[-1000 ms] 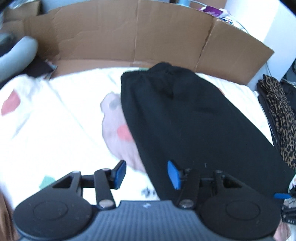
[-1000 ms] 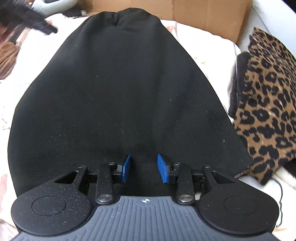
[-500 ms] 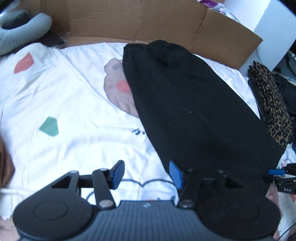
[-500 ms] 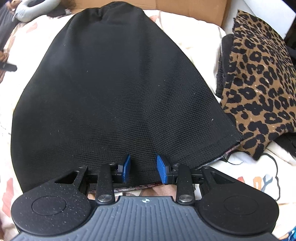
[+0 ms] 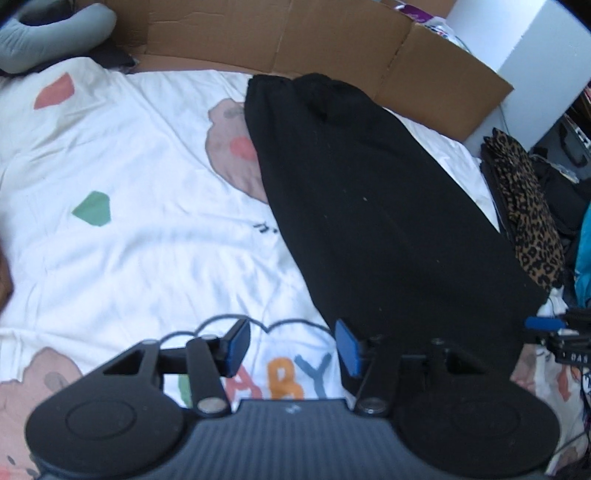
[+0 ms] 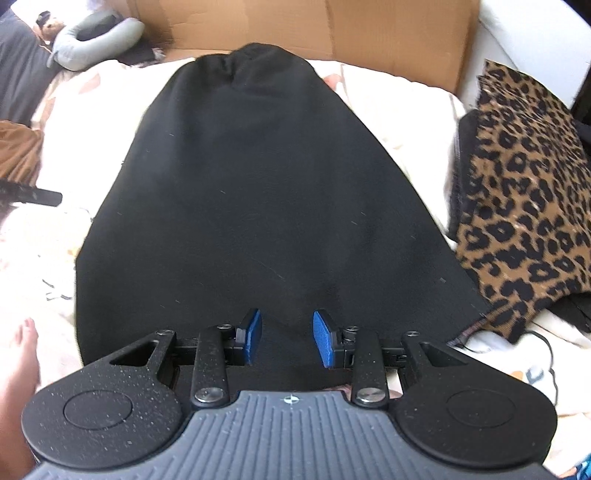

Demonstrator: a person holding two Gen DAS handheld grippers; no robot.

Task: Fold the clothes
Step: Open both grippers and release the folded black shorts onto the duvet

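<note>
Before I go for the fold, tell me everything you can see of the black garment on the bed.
The black garment is plain dark knit, flecked with lint. It lies flat and spread on the white printed bedsheet, narrow gathered end toward the cardboard, flaring to a wide stitched hem nearest the cameras. Its right edge meets the leopard-print cloth. The open right gripper hovers over the hem; the open left gripper sits at its left corner. Neither grips it.

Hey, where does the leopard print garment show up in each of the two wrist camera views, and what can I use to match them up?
Left wrist: the leopard print garment is a narrow strip at the far right edge, beyond the black garment.
Right wrist: the leopard print garment fills the right side, beside the black garment.
Shared landmark: the cardboard wall behind the black garment's far end.
</note>
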